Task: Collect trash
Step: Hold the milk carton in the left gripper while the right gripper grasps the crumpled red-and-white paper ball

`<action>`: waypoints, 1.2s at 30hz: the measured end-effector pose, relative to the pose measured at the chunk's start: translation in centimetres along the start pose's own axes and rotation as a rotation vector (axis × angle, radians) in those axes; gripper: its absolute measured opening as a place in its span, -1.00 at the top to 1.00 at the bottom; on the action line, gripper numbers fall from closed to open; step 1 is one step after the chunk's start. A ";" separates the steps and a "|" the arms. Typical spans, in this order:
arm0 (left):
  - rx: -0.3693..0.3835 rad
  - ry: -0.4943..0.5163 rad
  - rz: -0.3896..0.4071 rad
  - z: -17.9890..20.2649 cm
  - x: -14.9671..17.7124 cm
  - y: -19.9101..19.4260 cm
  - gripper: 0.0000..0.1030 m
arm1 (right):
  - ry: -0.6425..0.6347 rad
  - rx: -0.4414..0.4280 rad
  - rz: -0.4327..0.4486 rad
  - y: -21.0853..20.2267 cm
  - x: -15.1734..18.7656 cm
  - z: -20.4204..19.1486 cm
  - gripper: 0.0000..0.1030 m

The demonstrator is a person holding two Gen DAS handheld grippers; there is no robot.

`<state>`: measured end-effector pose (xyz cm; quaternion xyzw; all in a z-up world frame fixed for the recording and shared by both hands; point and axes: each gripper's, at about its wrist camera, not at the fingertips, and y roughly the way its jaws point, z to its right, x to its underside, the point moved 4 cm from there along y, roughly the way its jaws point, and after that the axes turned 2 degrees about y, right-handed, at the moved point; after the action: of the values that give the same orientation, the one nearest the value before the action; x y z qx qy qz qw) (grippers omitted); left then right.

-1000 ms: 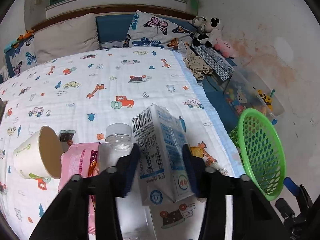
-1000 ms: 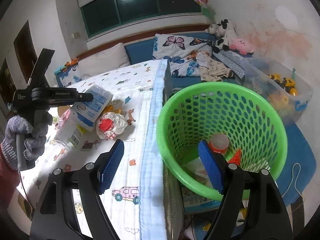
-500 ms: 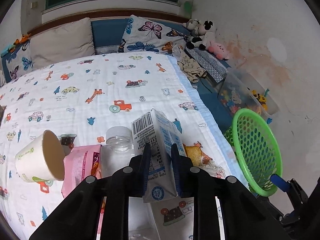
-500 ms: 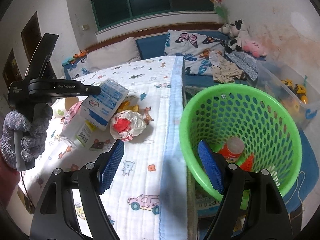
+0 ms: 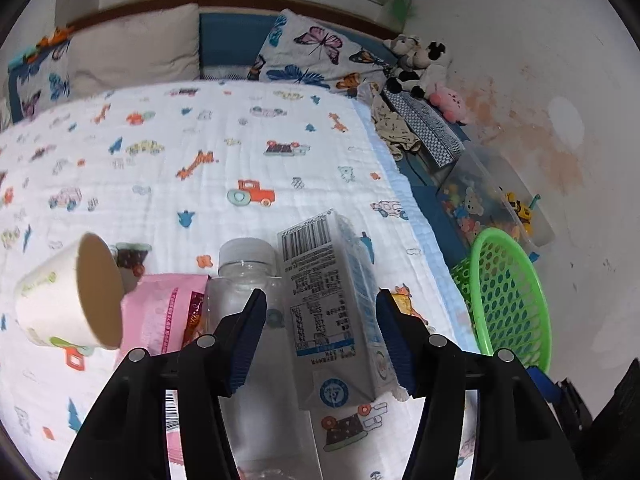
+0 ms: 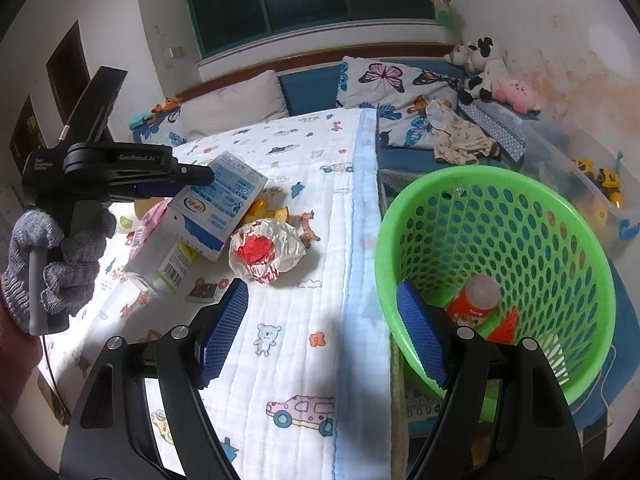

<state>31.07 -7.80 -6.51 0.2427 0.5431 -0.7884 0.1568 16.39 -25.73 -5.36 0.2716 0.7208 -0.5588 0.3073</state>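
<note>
Now, step in hand: we judge it a grasp on the milk carton [image 5: 332, 312], tilted on the bed [image 5: 224, 184] against the clear bottle [image 5: 248, 280].
Left gripper [image 5: 320, 332]: jaws opening, carton between them, pads apart from it.
Right gripper [image 6: 320, 332]: wide, empty, just beside the green basket [image 6: 576, 240].
Doing it well: we should centre both pads on the carton's broad faces, excluding the bottle, squeezing gently since the carton may crush.
Risk: we could nudge the paper cup [image 5: 68, 300].
</note>
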 end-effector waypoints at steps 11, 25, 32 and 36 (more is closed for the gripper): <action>0.036 -0.025 -0.010 0.2 0.2 0.2 -0.07 | 0.014 -0.002 -0.011 0.7 0.3 0.5 -0.49; 0.075 -0.138 -0.001 -0.6 1.4 -0.8 -0.07 | 0.021 -0.012 -0.010 0.9 0.6 0.5 -0.49; 0.118 -0.152 0.016 -0.5 2.0 -1.0 -0.15 | 0.019 -0.014 -0.006 0.7 0.6 0.3 -0.49; 0.160 -0.174 0.011 -0.3 2.3 -1.0 -0.17 | 0.023 -0.012 -0.004 0.5 0.5 0.4 -0.49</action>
<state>28.72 -7.11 -7.02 0.1881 0.4616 -0.8463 0.1879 16.49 -26.02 -6.19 0.2746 0.7282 -0.5519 0.2994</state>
